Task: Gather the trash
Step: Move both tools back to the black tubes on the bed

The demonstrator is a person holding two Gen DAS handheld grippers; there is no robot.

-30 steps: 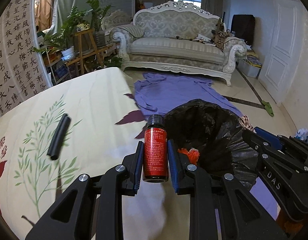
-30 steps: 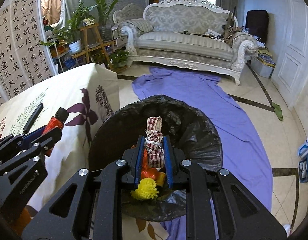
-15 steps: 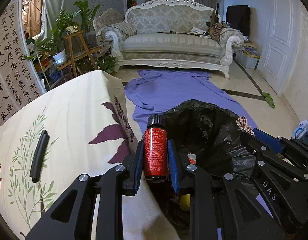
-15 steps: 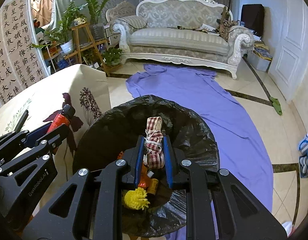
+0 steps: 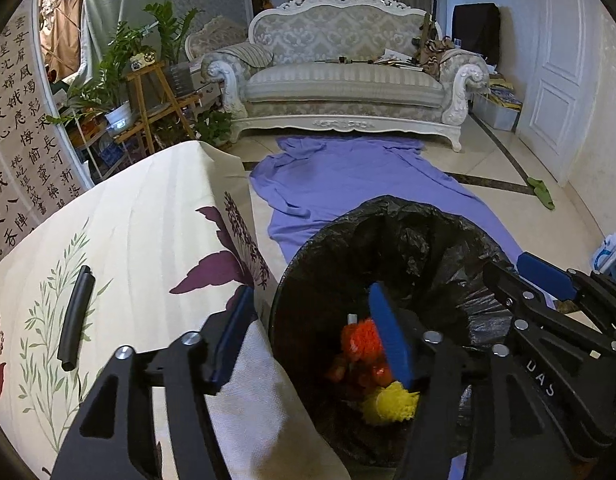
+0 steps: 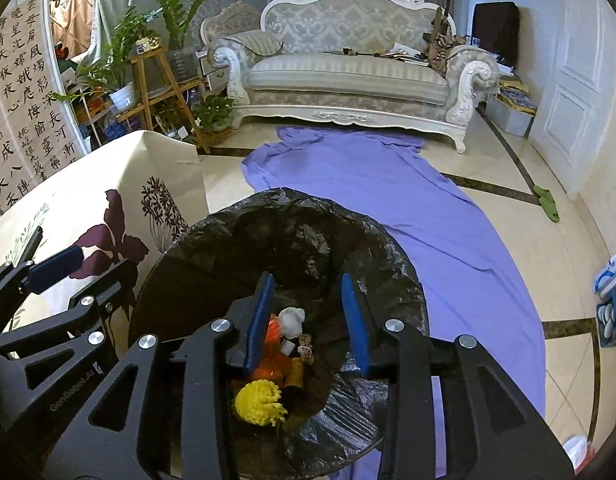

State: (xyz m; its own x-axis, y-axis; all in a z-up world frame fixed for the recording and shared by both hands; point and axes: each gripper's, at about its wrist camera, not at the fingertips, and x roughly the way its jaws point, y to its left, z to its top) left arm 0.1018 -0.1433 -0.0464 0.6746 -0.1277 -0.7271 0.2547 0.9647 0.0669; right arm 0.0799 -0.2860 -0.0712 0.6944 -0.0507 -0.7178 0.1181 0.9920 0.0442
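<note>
Bin-side: both grippers opening, empty.

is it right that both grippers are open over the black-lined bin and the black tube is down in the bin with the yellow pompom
Not quite. The black tube lies on the tablecloth, as the left wrist view shows. The rest holds: left gripper and right gripper, jaws opening and empty, over the bin holding the yellow pompom.

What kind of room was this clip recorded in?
Most likely a home living room: an ornate sofa against the far wall, potted plants on wooden stands, and a calligraphy scroll hanging at left.
</note>
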